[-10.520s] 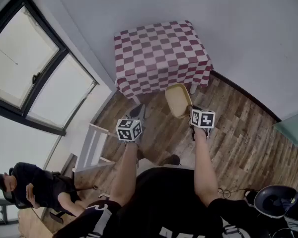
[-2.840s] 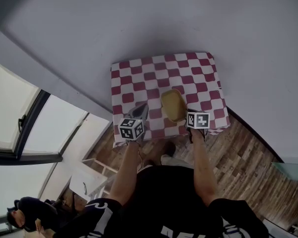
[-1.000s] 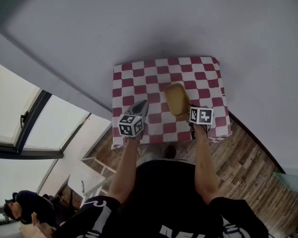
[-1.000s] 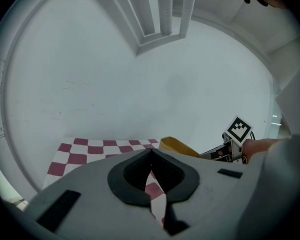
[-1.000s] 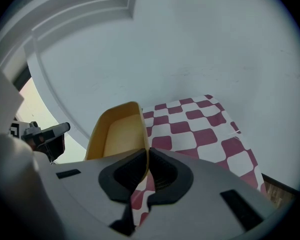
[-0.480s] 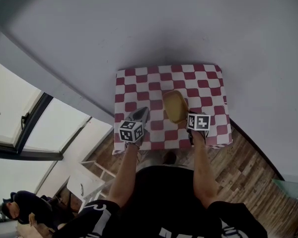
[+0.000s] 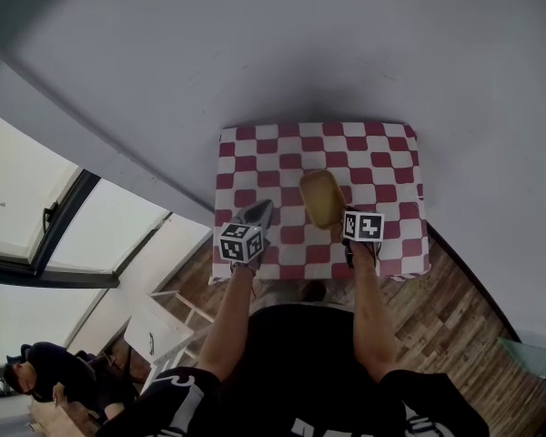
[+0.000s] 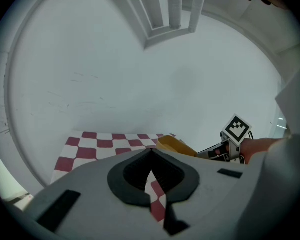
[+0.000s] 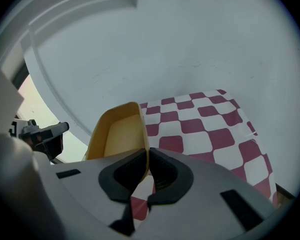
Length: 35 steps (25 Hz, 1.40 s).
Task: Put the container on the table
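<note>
**Left tongs** (image 8: 151,153): the jaws are meeting at the tips with nothing between them. Only the red-and-white checked cloth (image 8: 97,145) is showing through the slot behind the pads. They are hanging over the near edge of the table (image 7: 382,148), left of the load, and are taking no part in the carry.

**Yellow container** (image 9: 119,129): it is sitting just ahead of the right tongs and to the right of the left pair. The open side is facing up and the far end is tipping upward. It is hanging over the middle of the cloth. No view is showing whether its underside is touching. Judging by the tilt, it is not resting yet.

**Right tongs** (image 9: 148,153): the jaws are clamping the container's near wall, one pad inside and one outside, in a thin bite at the rim.

**Step in hand (judgement):** the set-down.
- Bringing the far end down until the base is lying flat to the cloth.
- Lowering straight rather than sliding, since a dragging base would be rucking the cloth.
- Holding the clamp until the base is bearing fully, then opening and backing out along the wall line so a pad is not hooking the rim.
- Bare cloth is lying ahead of and to the right of the right tongs, so placement is not looking cramped.
- The left tongs are free for steadying the left side if the container is rocking.
</note>
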Motion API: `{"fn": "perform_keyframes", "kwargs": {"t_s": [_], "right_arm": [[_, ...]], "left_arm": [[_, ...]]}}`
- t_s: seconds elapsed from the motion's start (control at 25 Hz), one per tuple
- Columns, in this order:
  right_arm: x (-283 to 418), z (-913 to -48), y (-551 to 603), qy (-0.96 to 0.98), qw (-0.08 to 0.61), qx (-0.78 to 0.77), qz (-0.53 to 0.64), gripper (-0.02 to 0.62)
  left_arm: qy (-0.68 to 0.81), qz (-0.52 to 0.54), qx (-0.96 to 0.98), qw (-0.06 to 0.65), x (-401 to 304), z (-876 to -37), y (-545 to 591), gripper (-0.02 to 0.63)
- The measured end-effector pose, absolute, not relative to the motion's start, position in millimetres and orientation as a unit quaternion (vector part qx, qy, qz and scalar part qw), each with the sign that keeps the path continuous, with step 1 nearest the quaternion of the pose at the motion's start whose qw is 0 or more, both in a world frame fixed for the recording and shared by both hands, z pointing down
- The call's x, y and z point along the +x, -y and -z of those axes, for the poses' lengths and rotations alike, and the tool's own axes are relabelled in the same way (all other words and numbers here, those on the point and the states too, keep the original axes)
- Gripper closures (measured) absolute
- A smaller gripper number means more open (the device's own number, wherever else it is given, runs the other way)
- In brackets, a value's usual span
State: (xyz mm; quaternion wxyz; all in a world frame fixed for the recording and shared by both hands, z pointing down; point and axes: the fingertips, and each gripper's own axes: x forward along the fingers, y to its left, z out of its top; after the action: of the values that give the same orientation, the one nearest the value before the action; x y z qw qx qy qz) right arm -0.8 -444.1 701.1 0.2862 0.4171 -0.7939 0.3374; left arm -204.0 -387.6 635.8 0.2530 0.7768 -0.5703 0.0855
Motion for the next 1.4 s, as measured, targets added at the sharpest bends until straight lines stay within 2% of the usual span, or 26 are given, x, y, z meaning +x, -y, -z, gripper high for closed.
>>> {"fn": "perform_keyframes", "kwargs": {"t_s": [0.56, 1.4], "right_arm": [[-7, -749, 484, 0.775, 0.318, 0.407, -0.364, 0.560], [-26, -789, 502, 0.759, 0.362, 0.382, -0.384, 0.534]], "left_arm": [[0.568, -0.104, 0.762, 0.294, -201, -669, 432, 0.580], [0.555, -0.117, 0.759, 0.320, -210, -692, 465, 0.580]]}}
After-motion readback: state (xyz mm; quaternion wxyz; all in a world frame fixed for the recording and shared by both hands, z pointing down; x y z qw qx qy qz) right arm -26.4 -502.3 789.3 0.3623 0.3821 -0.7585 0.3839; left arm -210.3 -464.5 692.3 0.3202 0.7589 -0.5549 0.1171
